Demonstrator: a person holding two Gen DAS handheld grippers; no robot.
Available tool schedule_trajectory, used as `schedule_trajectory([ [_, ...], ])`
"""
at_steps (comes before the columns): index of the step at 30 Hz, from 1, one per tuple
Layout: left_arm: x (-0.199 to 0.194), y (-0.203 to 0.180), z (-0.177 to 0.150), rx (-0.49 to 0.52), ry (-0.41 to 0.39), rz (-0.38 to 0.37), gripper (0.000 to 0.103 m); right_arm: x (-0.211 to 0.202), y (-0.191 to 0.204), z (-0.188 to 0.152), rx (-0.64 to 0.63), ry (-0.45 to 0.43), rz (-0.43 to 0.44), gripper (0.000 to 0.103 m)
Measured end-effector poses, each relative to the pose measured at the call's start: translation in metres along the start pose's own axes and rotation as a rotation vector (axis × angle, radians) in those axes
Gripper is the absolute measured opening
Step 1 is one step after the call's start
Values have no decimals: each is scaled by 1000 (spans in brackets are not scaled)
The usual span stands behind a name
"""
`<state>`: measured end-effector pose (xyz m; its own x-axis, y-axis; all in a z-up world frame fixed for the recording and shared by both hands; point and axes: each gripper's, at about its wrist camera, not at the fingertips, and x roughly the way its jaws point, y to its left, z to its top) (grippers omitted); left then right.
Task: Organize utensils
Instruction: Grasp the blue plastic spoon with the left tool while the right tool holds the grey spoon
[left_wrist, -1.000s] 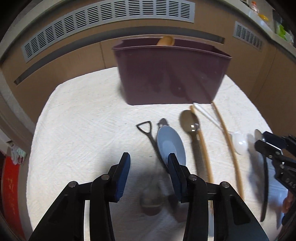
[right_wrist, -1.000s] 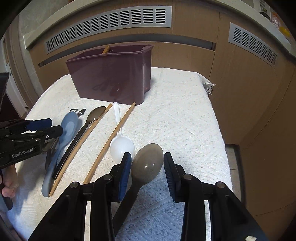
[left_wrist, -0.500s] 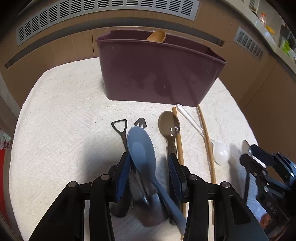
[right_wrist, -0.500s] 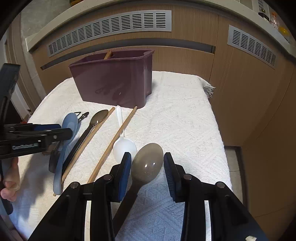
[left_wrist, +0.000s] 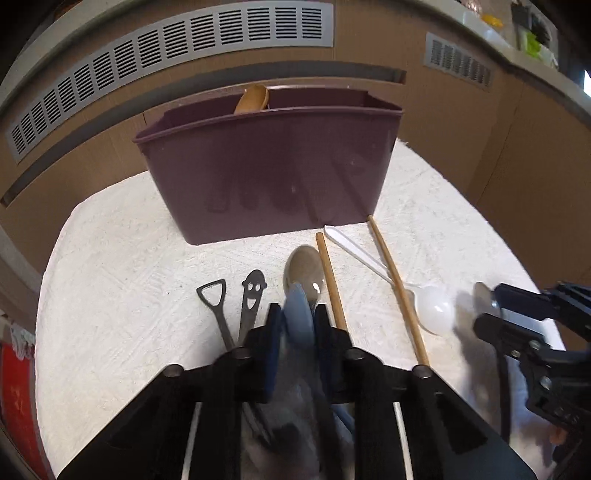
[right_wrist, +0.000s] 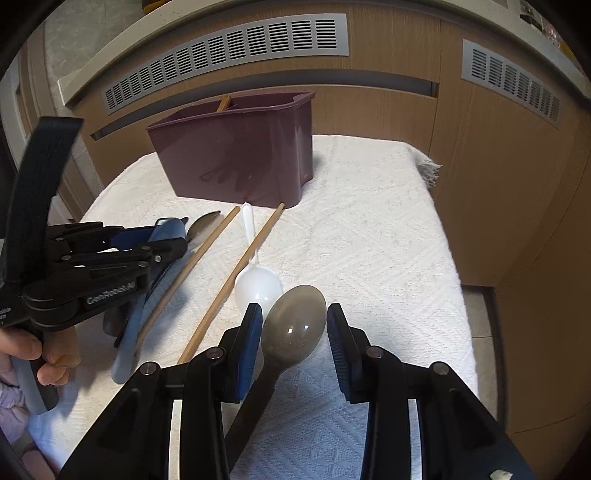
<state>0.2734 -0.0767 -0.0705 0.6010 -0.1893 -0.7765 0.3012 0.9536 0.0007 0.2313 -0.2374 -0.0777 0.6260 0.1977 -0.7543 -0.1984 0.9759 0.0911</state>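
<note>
Now, left gripper (left_wrist: 297, 325): clamped on the blue spoon (left_wrist: 298, 314), bowl edge-up between its pads.
Right gripper (right_wrist: 293, 328): jaws wide, straddling the grey spoon (right_wrist: 295, 319), pads not touching it.
Purple caddy (left_wrist: 269, 170): straight ahead of both, on the white towel (left_wrist: 122, 280).
Beside the left gripper: smiley-handled utensil (left_wrist: 252, 295), shovel-handled utensil (left_wrist: 213, 301), brown spoon (left_wrist: 304, 269).
Between the grippers: white spoon (right_wrist: 256, 282) and wooden chopsticks (right_wrist: 236, 269).
</note>
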Motion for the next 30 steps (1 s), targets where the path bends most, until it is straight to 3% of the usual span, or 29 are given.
schedule_trajectory([
  [6,-19,17,-12,-46,-21,-52,7,3,3,0,10,9,29,33],
  [12,-19,12,-11,-16,-2,-133,9,7,10,0,-30,17,0,33],
  [16,-26,12,-7,-29,-8,-85,10,8,9,-2,-39,32,-44,37],
  [20,-31,21,-9,-102,15,-50,25,2,5,-2,-21,5,-49,59],
  [24,-32,22,-13,-139,40,-37,55,-1,4,-2,-16,-7,-61,61],
  [26,-31,17,-14,-132,44,-50,56,0,4,-2,-11,-2,-61,62],
  [30,-21,3,-14,-82,60,-5,56,-2,2,-4,-4,-1,-65,62],
])
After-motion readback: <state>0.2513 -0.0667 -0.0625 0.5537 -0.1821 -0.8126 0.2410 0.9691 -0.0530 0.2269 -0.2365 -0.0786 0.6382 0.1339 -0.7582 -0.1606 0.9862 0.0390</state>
